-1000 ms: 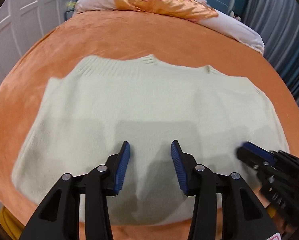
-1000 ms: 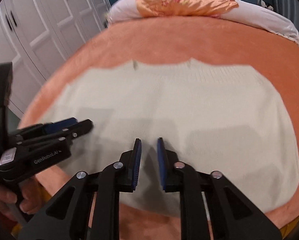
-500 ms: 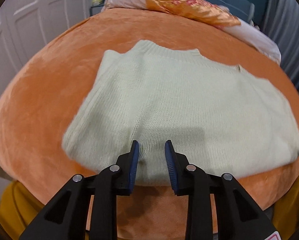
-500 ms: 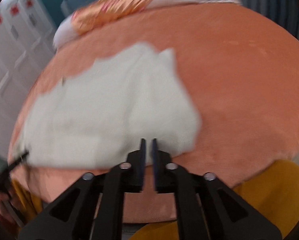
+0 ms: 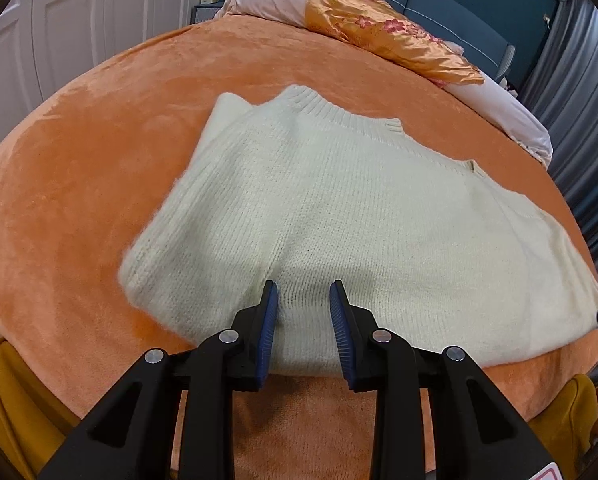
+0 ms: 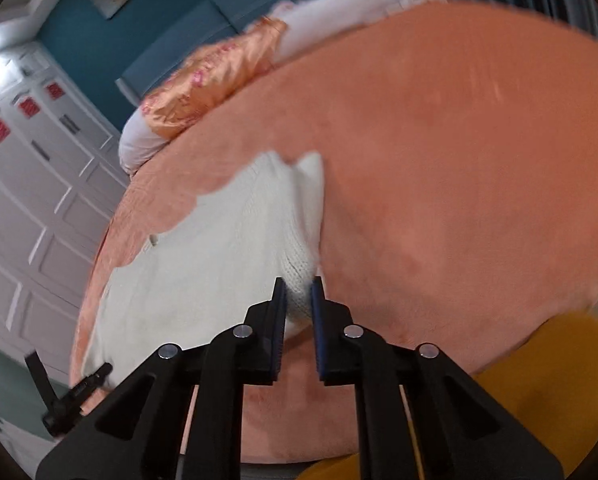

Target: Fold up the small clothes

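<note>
The bed (image 5: pixel 79 168) wears an orange plush cover, with a white pillow (image 5: pixel 511 116) and an orange floral satin cloth (image 5: pixel 379 36) at its head; a cream knitted sweater (image 5: pixel 339 216) lies spread flat near the bed's front edge. The left gripper (image 5: pixel 304 300) hovers over the sweater's near hem, its blue-padded jaws apart and holding nothing; the right gripper (image 6: pixel 297 294) has its jaws pinched on the sweater's near corner (image 6: pixel 297 276).

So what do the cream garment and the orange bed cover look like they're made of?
The sweater looks like soft, slightly fuzzy knit yarn: stitch rows and ribbed neckline show. The bed cover looks like matte plush fleece or velvet, with brushed nap shading; exact fibre unclear.
</note>
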### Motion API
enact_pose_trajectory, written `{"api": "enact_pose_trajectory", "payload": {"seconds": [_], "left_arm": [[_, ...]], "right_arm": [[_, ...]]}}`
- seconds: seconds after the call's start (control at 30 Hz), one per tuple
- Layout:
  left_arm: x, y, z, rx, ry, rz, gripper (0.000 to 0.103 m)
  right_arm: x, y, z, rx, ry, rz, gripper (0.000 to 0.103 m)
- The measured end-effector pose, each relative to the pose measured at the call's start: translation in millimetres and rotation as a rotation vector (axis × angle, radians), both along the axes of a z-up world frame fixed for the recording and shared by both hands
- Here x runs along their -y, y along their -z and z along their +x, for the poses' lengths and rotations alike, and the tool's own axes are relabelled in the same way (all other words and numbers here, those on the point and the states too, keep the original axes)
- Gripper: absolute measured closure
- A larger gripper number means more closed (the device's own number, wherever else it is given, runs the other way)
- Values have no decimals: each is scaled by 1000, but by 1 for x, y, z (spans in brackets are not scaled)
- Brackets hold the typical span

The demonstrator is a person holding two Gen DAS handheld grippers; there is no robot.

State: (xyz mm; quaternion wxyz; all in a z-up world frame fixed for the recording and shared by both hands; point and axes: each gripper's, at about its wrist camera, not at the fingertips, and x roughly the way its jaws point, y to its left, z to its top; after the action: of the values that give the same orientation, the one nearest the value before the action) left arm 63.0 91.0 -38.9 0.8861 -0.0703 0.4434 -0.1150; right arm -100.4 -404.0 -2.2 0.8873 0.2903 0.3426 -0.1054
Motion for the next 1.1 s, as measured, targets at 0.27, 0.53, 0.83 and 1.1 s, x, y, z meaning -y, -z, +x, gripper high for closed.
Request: {"api": "enact_pose_trajectory", "payload": {"seconds": [0.27, 0.53, 0.83, 1.1], "left_arm": [[7, 2, -1, 11, -4, 32, 74], [12, 2, -3, 26, -5, 51, 73], [13, 1, -6, 43, 5, 61, 69], [18, 1, -7, 53, 35, 70, 58]], "right_arm": [[3, 36, 19, -258, 34, -33, 92], [-35, -19, 6, -190, 12, -147, 89], [-175, -26, 101, -187, -376, -237, 89], [-218, -6, 157, -287, -413, -292, 89]]}}
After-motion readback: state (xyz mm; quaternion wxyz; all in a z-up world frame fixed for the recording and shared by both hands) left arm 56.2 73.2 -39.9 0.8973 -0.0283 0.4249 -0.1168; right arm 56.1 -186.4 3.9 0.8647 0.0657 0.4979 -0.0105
